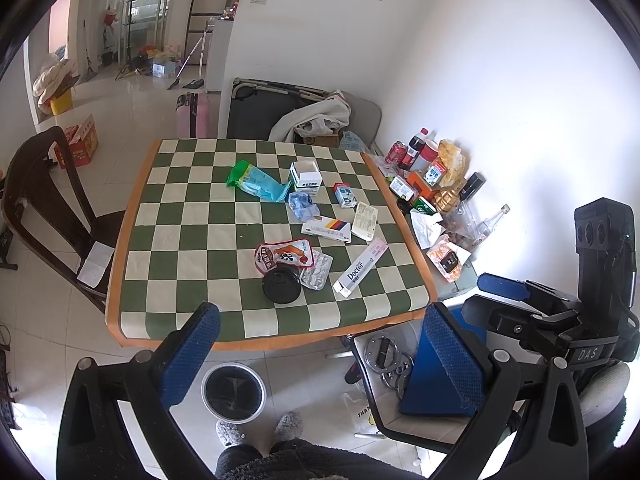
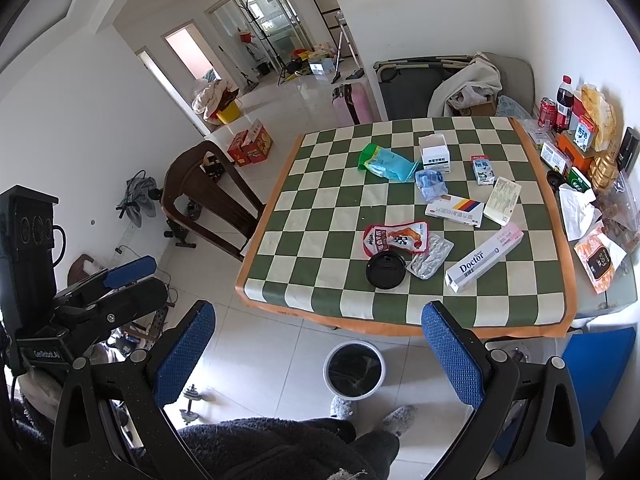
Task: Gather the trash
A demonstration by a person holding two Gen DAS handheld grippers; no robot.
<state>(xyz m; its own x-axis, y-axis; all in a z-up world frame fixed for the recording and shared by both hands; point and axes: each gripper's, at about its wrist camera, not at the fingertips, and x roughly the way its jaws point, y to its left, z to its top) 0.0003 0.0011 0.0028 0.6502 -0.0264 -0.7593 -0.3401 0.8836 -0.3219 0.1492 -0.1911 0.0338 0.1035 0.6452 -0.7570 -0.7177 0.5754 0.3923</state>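
Observation:
Trash lies on a green-and-cream checkered table [image 1: 192, 240] [image 2: 320, 248]: a black round lid [image 1: 281, 285] [image 2: 385, 270], a red snack pouch [image 1: 284, 256] [image 2: 396, 238], a foil blister pack [image 1: 316, 270] [image 2: 432, 258], a white "Doctor" box [image 1: 360, 268] [image 2: 482, 260], several small boxes and a green-blue bag [image 1: 256, 180] [image 2: 386, 162]. A white bin with a black liner [image 1: 233, 392] [image 2: 354, 370] stands on the floor before the table. My left gripper [image 1: 320, 356] and right gripper [image 2: 320, 356] are open, empty, held above the floor near the table's front edge.
A dark wooden chair [image 1: 44, 208] [image 2: 208, 196] stands left of the table. A side surface on the right holds bottles, cans and packets [image 1: 432, 184] [image 2: 580, 148]. A blue folder [image 1: 436, 376] lies on a stool to the right. The person's slippered feet [image 1: 260, 432] are by the bin.

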